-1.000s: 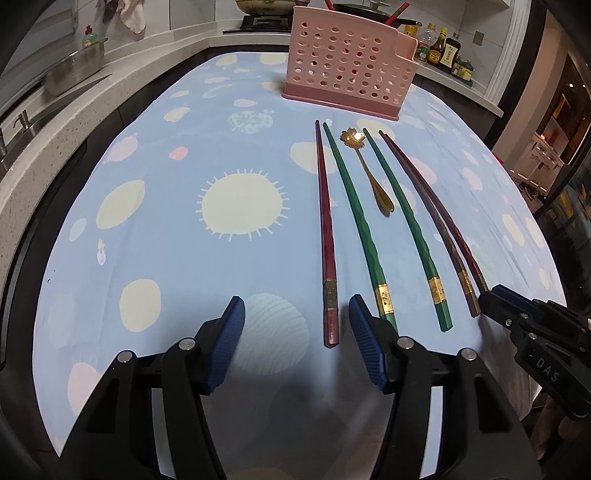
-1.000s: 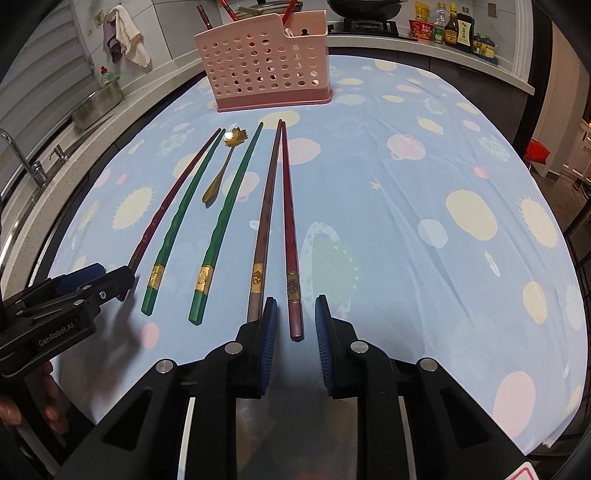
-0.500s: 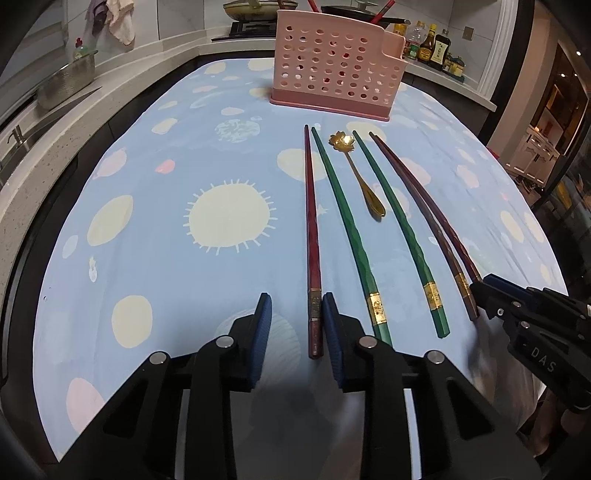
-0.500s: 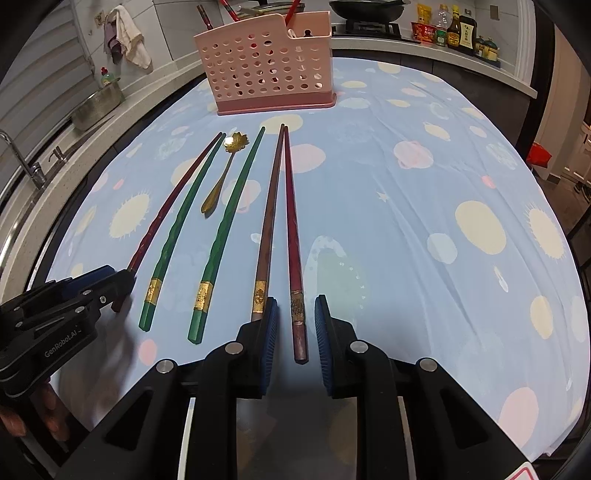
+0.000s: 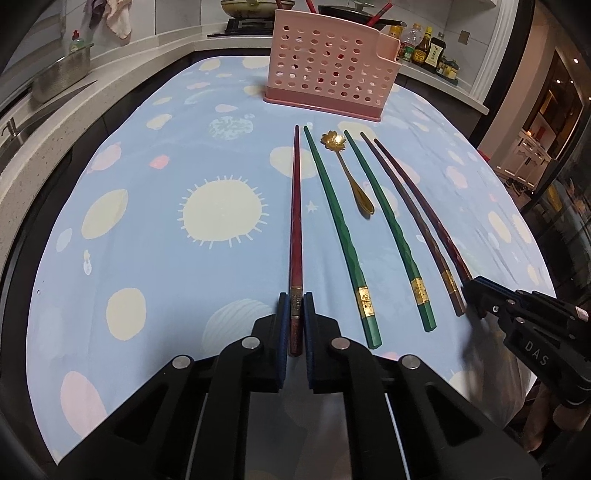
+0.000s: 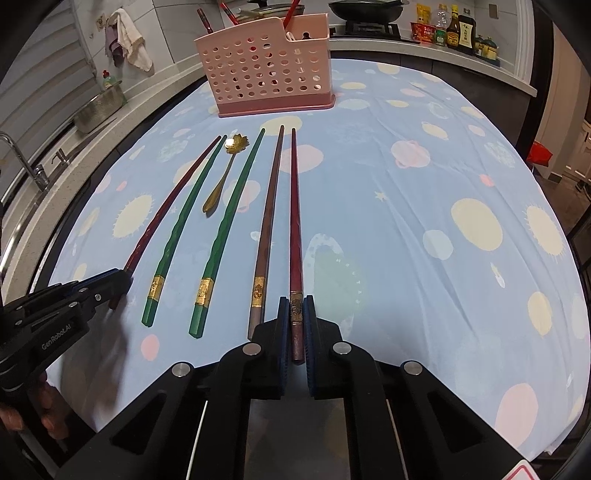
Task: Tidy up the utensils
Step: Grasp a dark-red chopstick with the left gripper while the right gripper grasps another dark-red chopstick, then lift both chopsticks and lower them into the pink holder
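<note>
Several chopsticks and a gold flower spoon (image 5: 347,173) lie in a row on the blue spotted cloth (image 5: 147,240). My left gripper (image 5: 295,302) is shut on the thick end of the leftmost red chopstick (image 5: 296,221). My right gripper (image 6: 296,306) is shut on the thick end of the rightmost red chopstick (image 6: 294,221). Between them lie two green chopsticks (image 5: 340,236) (image 5: 388,229) and a brown chopstick (image 6: 267,221). The pink perforated utensil holder (image 5: 332,70) stands at the far end, with utensils in it.
A counter with a metal bowl (image 5: 61,75) and a sink tap (image 6: 22,158) runs along the left. Sauce bottles (image 5: 428,50) and a stove with pans (image 6: 365,9) stand behind the holder. The table edge lies close under both grippers.
My left gripper has closed from wide open onto the leftmost red chopstick's end. My right gripper has narrowed and closed onto the rightmost red chopstick's end.
</note>
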`<state>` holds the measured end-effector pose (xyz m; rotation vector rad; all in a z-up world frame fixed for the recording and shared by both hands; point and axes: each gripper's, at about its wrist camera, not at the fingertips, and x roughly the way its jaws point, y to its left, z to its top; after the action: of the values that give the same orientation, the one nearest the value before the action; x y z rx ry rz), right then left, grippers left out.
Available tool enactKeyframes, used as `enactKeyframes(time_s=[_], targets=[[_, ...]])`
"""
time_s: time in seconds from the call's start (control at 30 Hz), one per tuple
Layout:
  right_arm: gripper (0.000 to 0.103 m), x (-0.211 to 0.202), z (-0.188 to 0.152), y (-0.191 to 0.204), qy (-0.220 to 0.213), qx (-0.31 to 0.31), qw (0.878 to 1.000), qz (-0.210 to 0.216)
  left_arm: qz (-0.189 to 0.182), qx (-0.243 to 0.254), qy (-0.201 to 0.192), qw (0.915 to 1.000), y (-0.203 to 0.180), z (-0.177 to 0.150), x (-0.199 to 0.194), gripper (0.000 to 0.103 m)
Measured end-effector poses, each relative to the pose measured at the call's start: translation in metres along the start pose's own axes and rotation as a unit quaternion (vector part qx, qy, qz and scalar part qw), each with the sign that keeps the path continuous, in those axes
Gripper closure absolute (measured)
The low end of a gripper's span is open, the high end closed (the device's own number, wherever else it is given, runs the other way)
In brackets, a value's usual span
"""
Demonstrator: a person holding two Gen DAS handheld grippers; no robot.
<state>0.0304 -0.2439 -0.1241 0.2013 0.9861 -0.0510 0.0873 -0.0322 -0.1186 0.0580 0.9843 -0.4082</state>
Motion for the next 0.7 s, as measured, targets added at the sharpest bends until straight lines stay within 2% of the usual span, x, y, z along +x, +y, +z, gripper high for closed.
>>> enactKeyframes(time_s=[0.23,0.37,0.7], targets=[[0.096,-0.028,-0.002,-0.001,-0.022,0.006,1.0,0.009,-0.01,-0.016,-0.023,0.9996,0.005,0.002,-0.034,0.096],[0.096,-0.054,0.003,-0.002,-0.049,0.014,0.999,0.016,-0.016,-0.02,-0.039,0.9989,0.008,0.006,-0.056,0.096],[0.096,-0.114,0.045,-0.008,-0.131,0.029,0.991,0.023,-0.021,-0.037,-0.107,0.9934,0.013,0.041,-0.115,0.096]])
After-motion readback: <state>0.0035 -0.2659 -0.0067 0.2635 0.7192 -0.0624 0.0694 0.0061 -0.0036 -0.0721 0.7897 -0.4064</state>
